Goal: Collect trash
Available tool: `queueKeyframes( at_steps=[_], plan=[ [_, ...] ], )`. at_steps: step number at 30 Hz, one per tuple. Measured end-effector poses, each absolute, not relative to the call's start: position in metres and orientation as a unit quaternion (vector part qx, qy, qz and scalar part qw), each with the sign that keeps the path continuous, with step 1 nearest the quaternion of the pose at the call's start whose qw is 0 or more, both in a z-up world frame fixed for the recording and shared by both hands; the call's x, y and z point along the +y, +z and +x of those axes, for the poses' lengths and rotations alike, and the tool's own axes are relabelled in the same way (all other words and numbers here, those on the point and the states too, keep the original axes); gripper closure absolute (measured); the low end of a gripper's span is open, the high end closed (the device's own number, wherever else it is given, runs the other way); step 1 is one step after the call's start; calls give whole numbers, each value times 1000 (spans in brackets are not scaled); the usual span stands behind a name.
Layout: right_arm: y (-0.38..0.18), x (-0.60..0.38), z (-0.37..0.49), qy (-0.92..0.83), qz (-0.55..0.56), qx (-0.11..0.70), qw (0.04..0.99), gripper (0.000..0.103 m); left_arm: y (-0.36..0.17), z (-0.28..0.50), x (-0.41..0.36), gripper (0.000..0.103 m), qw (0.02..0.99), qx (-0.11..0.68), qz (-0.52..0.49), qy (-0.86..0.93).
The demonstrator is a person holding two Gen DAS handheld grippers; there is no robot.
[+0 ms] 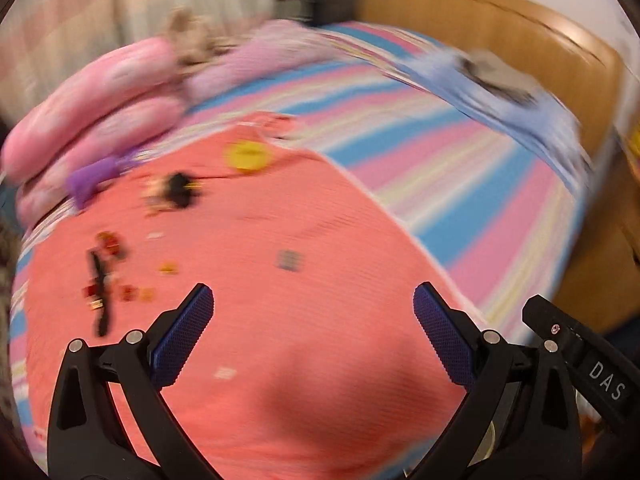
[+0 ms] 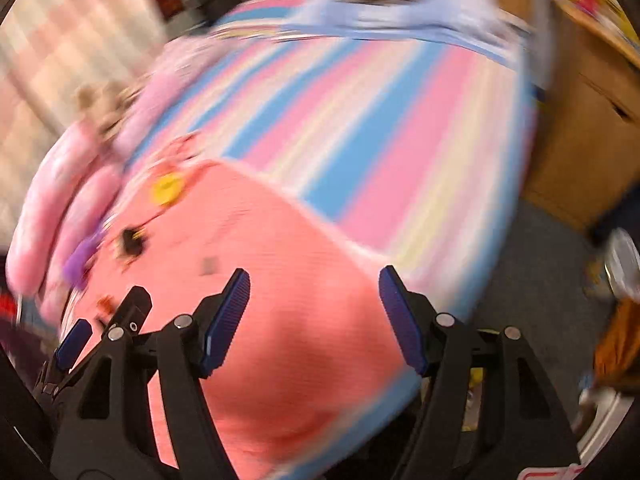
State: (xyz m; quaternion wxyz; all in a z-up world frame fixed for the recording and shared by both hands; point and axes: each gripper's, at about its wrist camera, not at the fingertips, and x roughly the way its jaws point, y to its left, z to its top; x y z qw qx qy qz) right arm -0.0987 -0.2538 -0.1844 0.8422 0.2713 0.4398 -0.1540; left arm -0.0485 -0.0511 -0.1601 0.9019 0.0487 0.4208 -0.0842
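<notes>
One bed (image 1: 460, 184) fills both views, covered by a sheet striped in pink, blue and pale yellow, with a wooden headboard (image 1: 500, 28) behind it. One salmon-pink cloth (image 1: 300, 340) lies spread over the near part of the bed. Along the far left edge sits a folded pink quilt (image 1: 100, 100), showing as two or three rolls, and a pale blue pillow (image 1: 520, 112) lies by the headboard. Both pictures are smeared by motion, so small things are hard to make out.

Two grippers hang over the salmon cloth, each with two black fingers faced in blue ridged pads. The left gripper (image 1: 314, 336) has its jaws spread wide with nothing between them. The right gripper (image 2: 314, 316) is likewise spread wide and empty; it also shows at the lower right of the left view.

The trash lies scattered on the left part of the salmon cloth, well ahead of both grippers. One yellow round piece (image 1: 246, 155) is the brightest. Beside the quilt is one purple scrap (image 1: 90, 180), and near it one black blob (image 1: 179, 190). Closer in lies a cluster of red and black bits (image 1: 105, 276), too blurred to count, one small grey square (image 1: 289, 260), and one white fleck (image 1: 225, 373) between the left gripper's fingers.
</notes>
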Motion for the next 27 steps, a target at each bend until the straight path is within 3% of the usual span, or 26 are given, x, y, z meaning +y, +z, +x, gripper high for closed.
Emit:
queueKeyframes(
  at_steps=[9,21,27],
  plan=[
    [-169,-77,9,46,178,474,861,39,-145,-10,138,5,903,410,-35,122],
    [-225,132,38,197,82,536,817,40,-206,-38,322,5,845,441,-96,287],
    [-267,176,46,202,50,560,802,53,-258,-25,355,5,827,473,-110,282]
  ],
)
